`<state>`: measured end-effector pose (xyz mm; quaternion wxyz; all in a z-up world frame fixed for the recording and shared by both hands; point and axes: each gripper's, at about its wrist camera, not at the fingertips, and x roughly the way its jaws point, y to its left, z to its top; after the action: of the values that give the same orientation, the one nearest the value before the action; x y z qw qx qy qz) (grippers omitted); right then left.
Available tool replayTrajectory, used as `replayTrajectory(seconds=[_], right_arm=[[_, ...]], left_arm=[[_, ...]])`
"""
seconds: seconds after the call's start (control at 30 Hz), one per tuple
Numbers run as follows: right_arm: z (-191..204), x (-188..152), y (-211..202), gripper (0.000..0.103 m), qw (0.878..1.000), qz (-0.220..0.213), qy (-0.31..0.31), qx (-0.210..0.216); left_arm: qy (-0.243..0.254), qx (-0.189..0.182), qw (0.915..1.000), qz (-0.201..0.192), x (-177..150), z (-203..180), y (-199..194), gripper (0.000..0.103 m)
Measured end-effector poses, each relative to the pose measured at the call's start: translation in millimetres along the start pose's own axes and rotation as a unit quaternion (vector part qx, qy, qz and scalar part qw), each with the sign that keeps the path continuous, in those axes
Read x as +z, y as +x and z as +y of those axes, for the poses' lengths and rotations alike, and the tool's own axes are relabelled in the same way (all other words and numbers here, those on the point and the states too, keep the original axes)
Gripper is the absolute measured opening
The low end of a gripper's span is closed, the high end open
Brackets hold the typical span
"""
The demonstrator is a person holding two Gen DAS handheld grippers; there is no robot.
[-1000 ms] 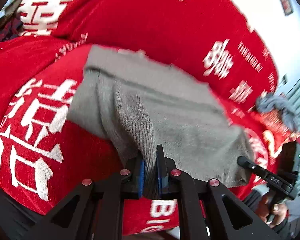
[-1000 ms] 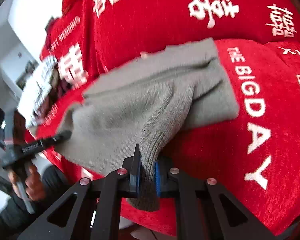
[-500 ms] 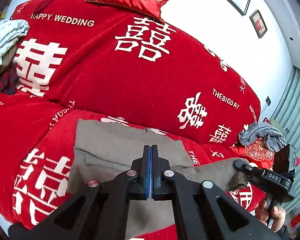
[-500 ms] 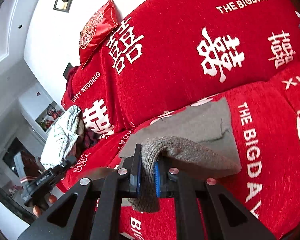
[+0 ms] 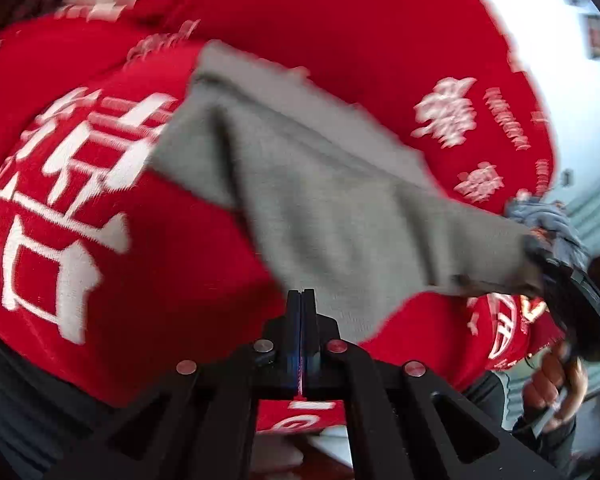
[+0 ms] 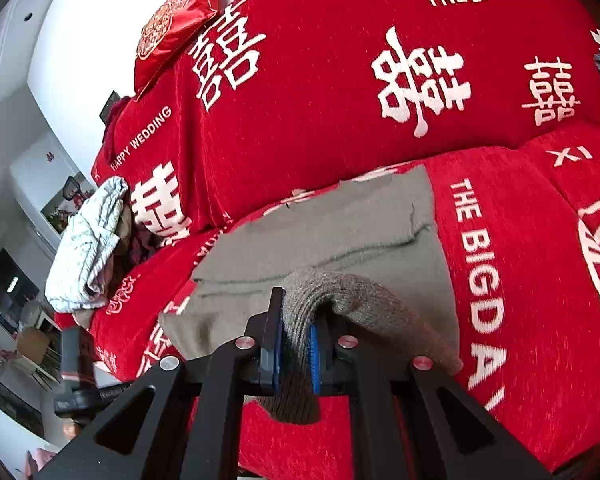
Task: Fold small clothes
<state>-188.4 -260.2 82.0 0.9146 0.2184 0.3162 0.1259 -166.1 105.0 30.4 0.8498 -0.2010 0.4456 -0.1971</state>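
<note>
- One grey knitted garment lies on the seat of a sofa that is covered with one red cover with white characters and the words "THE BIGDAY" and "HAPPY WEDDING".
- Two claws are in the pictures, one for each hand.
- The right claw is closed on a ribbed end of the grey garment; the thick fold sits between its two blue pads, and a short piece hangs down below them.
- From the right claw, the held part goes up and to the right, and the flat part of the garment lies on the seat just beyond the claw.
- The left claw has its two fingers pressed together with no gap, and no cloth is between them.
- In the left wrist view, which is blurred, the grey garment is just beyond the tips of the left claw; its near edge comes close to them, but it is not possible to tell if it touches.
- In the same view the far right end of the garment meets the right claw, and the right hand holds the handle below it.
- One red embroidered cushion stands on the top of the sofa back.
- One pile of light clothes lies at the left end of the sofa, well apart from the grey garment.
- One grey-blue cloth lies at the right end of the sofa, behind the right claw.
</note>
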Motion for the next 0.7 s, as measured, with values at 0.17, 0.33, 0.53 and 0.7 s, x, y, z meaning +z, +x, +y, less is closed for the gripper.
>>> replayTrajectory(seconds=[0.17, 0.33, 0.53, 0.7], right_arm=[[4, -6, 0, 0.011, 1.000, 0.005, -0.013, -0.003], [8, -8, 0, 0.011, 1.000, 0.003, -0.020, 0.000], [7, -8, 5, 0.011, 1.000, 0.006, -0.021, -0.003], [7, -8, 3, 0.011, 1.000, 0.006, -0.022, -0.008]], left_arm=[[0.066, 0.097, 0.9904, -0.073, -9, -31, 1, 0.092], [-0.013, 0.050, 0.9963, -0.068, 0, -15, 13, 0.099], [-0.069, -0.005, 0.9974, -0.021, 17, 2, 57, 0.099], [-0.070, -0.058, 0.9956, 0.023, 22, -10, 71, 0.016]])
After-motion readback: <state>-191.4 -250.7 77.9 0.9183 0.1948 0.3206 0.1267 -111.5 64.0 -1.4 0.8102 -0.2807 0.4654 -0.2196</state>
